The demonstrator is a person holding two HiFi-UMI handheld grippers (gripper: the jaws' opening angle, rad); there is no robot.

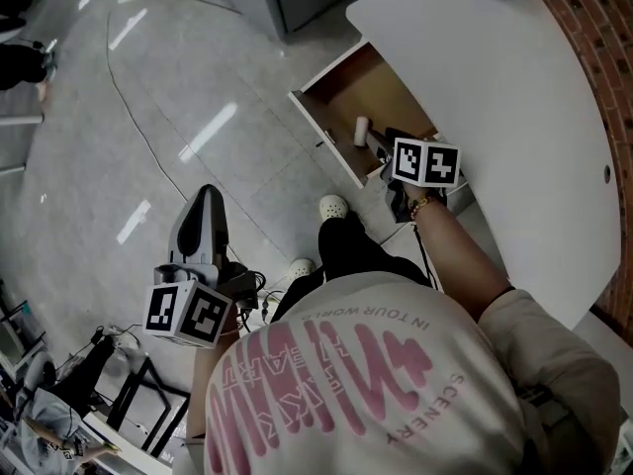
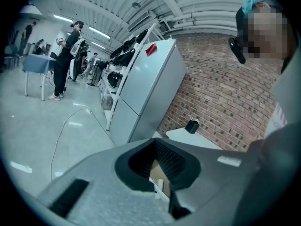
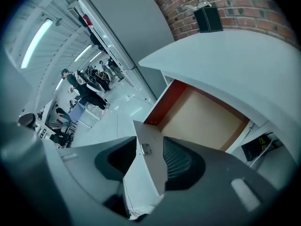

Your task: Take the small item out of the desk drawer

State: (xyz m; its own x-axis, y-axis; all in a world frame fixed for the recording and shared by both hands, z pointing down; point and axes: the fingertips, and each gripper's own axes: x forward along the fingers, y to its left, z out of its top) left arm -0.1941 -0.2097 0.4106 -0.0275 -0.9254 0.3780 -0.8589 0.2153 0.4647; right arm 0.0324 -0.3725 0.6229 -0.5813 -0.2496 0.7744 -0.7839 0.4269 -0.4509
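Note:
The desk drawer [image 1: 374,92] stands pulled out from under the white desk top [image 1: 524,117]. A small white item [image 1: 361,132] lies inside it, near the front. My right gripper [image 1: 388,146] is at the drawer's front right corner. In the right gripper view its jaws [image 3: 148,140] are open, with the white drawer front [image 3: 146,168] between them; the brown drawer floor [image 3: 202,119] lies beyond. My left gripper [image 1: 205,198] hangs low at my left side, away from the desk. Its jaws [image 2: 155,142] are shut and empty, and the white item [image 2: 160,188] shows through the gap beneath the tips.
A grey fridge [image 2: 146,84] stands beside the desk in front of a brick wall [image 2: 221,93]. A black holder [image 3: 209,18] sits on the desk top. A cable [image 1: 138,117] runs across the shiny floor. My white shoes [image 1: 333,206] are by the drawer. Stands and gear [image 1: 109,384] sit behind me at the left.

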